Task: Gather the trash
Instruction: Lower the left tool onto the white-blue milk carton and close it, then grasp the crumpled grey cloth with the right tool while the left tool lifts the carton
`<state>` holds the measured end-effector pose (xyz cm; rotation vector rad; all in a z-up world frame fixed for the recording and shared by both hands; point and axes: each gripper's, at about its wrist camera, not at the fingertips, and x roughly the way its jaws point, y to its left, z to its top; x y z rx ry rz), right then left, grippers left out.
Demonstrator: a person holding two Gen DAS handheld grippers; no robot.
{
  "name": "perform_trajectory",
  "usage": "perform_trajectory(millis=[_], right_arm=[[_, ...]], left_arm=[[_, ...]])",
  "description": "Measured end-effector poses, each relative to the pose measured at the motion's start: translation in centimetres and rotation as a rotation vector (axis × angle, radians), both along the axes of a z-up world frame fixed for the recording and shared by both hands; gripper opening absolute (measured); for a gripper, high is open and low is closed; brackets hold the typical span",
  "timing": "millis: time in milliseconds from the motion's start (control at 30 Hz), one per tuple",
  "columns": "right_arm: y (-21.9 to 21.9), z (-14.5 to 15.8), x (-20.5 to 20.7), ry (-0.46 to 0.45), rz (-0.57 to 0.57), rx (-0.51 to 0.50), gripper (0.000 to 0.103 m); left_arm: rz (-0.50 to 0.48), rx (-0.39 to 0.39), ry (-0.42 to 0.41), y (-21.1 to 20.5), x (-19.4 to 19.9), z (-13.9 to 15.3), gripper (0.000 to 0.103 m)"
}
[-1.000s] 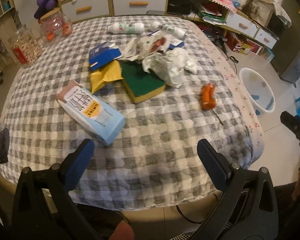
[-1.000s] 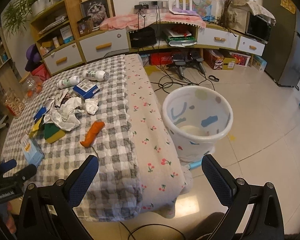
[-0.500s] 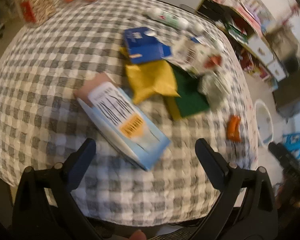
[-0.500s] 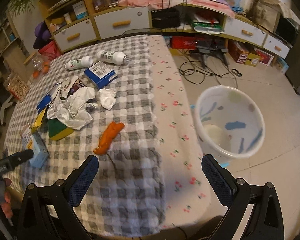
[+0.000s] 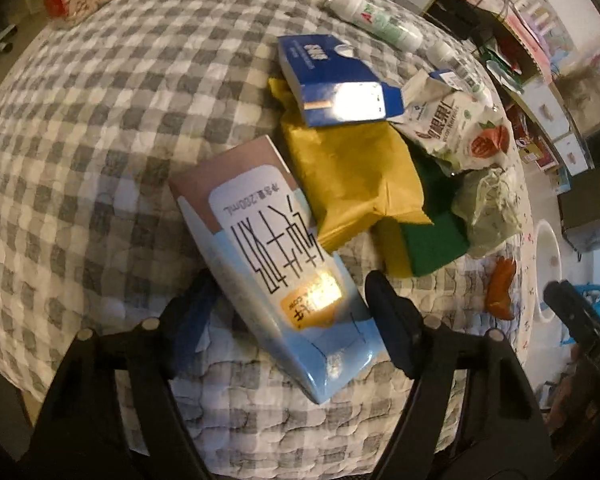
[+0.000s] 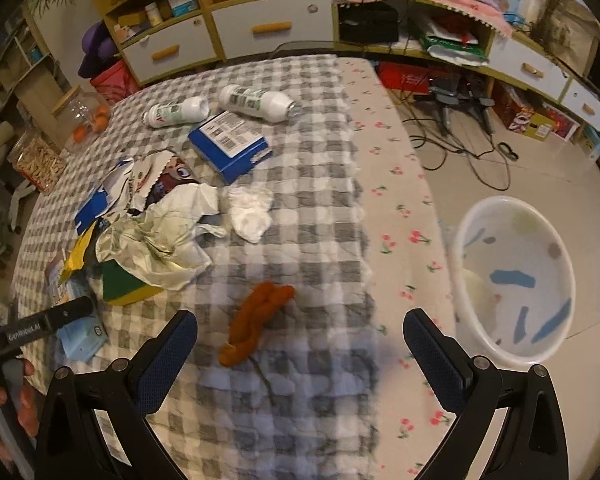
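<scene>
My left gripper, spread, straddles the milk carton lying on the surface; my right gripper hangs spread. An off-centre pinch could twist the slick carton free.

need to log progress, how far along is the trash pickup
Barely started: the white bin on the floor holds perhaps one pale item. In hand: the left gripper, open, straddles the light blue carton without gripping it; the right gripper hovers open by the orange peel. Still on the table: two bottles, blue boxes, wrappers, sponge.
</scene>
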<state>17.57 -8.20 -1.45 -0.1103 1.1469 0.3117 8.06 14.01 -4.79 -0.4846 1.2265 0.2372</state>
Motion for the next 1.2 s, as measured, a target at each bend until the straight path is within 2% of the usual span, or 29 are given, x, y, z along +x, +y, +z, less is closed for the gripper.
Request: perform_trajectory(millis=[300, 600, 633, 700, 733, 800, 900, 1000, 1200], right_arm=[[4.5, -0.7, 0.8, 0.022, 0.066, 0.062, 0.103], [9.1, -3.2, 2.1, 0.075, 0.138, 0.084, 0.100], [9.1, -3.3, 2.2, 0.072, 0.139, 0.089, 0.098], [9.5, -3.4, 2.3, 0.069, 0.143, 0.093, 0.084], [9.7, -3.4, 2.4, 0.069, 0.143, 0.095, 0.081], [9.8, -3.4, 2.5, 0.071, 0.141, 0.108, 0.064], [9.9, -3.2, 2.6, 0.073, 0.149, 0.129, 0.045], [9.8, -2.7, 2.4, 0.060, 0.163, 0.134, 0.037], [8.5, -0.7, 1.3, 0.037, 0.175, 0.170, 0.033]], left_arm=[[-0.027, -0.028, -0.075, 1.5, -1.2, 2.0, 0.068], [-0.050, 0.065, -0.126, 2.9, -2.6, 3.8, 0.068], [-0.050, 0.061, -0.126, 3.0, -2.6, 3.7, 0.068], [-0.050, 0.059, -0.126, 3.2, -2.5, 3.6, 0.068], [-0.049, 0.059, -0.127, 3.1, -2.5, 3.6, 0.068], [-0.048, 0.055, -0.126, 3.2, -2.4, 3.5, 0.068], [-0.051, 0.053, -0.128, 3.2, -2.4, 3.6, 0.068], [-0.061, 0.052, -0.134, 2.9, -2.6, 4.0, 0.068], [-0.083, 0.049, -0.144, 1.5, -1.5, 4.5, 0.066]])
